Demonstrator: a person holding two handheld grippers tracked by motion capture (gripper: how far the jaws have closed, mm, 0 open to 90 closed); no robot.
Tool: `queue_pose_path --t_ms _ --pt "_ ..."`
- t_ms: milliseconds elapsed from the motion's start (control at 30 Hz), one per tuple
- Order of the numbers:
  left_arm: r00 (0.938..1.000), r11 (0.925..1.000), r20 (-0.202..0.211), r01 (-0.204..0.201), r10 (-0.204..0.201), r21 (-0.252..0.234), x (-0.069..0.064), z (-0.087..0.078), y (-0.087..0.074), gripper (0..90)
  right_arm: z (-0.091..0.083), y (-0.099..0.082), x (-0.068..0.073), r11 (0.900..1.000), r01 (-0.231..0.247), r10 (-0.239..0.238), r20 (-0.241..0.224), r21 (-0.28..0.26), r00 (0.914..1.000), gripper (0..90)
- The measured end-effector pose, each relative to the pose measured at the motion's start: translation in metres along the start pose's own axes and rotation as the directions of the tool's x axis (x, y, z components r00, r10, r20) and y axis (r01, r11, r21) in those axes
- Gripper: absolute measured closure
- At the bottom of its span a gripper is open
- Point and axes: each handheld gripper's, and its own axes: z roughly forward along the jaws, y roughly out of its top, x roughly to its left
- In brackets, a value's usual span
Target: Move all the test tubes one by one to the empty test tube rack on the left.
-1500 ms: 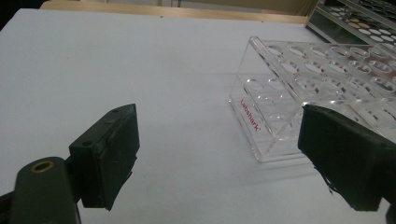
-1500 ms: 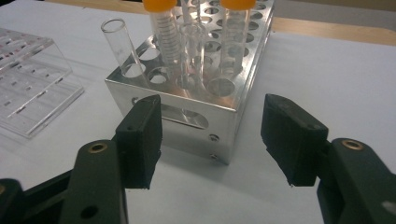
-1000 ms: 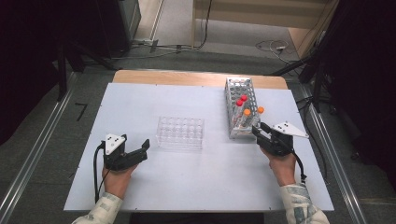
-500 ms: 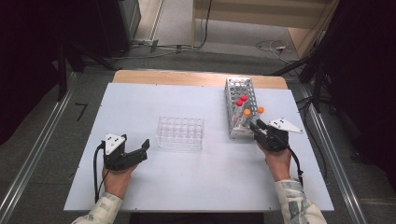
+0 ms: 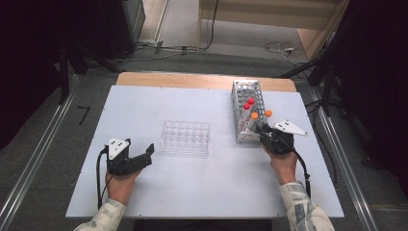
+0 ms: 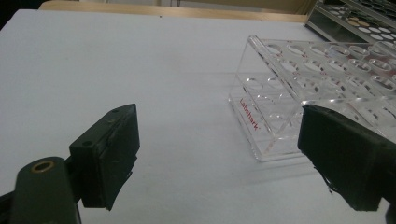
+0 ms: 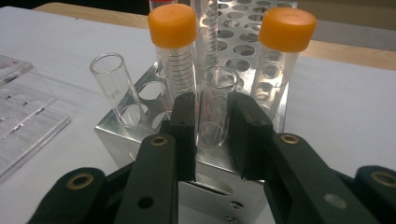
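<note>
- Two grippers work over a white table [image 5: 202, 192] in the high view. The left gripper [image 5: 146, 155] lies low near the table's front left, its jaws spread wide with nothing between them, pointing toward a clear plastic rack [image 5: 185, 137] that stands just beyond it.
- Same view: the right gripper [image 5: 262, 131] sits at the near end of a metal tube rack [image 5: 245, 98] on the table's right side. Red-capped tubes [image 5: 249, 103] stand mid-rack and orange-capped ones nearer the gripper. Its jaws have just been closing; from up here the tips are too small to judge the grip.
- Left gripper view: both black jaws stand far apart, empty. The clear plastic rack [image 6: 322, 93] sits ahead and to the right, its rows of round holes empty, one corner close beside the right-hand jaw without visibly touching it.
- Right gripper view: the right gripper [image 7: 213, 135] has its jaws drawn in on either side of an open glass tube [image 7: 215, 107] that stands upright in a front hole of the metal tube rack [image 7: 140, 133]. The pads sit right against the tube's walls, so it looks gripped.
- Same view: a second open glass tube [image 7: 114, 86] stands in the rack's left front corner, slightly tilted. Two orange-capped tubes [image 7: 173, 42] rise just behind the held one, one either side. The clear plastic rack's corner [image 7: 23, 112] shows at far left.
</note>
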Motion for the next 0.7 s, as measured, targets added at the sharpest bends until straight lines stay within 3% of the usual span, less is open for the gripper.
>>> queue_pose_path --t_ms 333,700 --pt "1.0 1.0 -0.001 -0.001 0.001 0.002 0.0 0.0 0.0 13.3 -0.002 0.002 0.0 1.0 -0.001 0.001 -0.002 -0.009 1.0 72.7" --pt "1.0 1.0 0.002 0.001 -0.001 -0.002 0.0 0.0 0.0 13.3 -0.025 0.022 0.001 0.9969 0.009 -0.009 0.005 -0.078 0.9999 72.8"
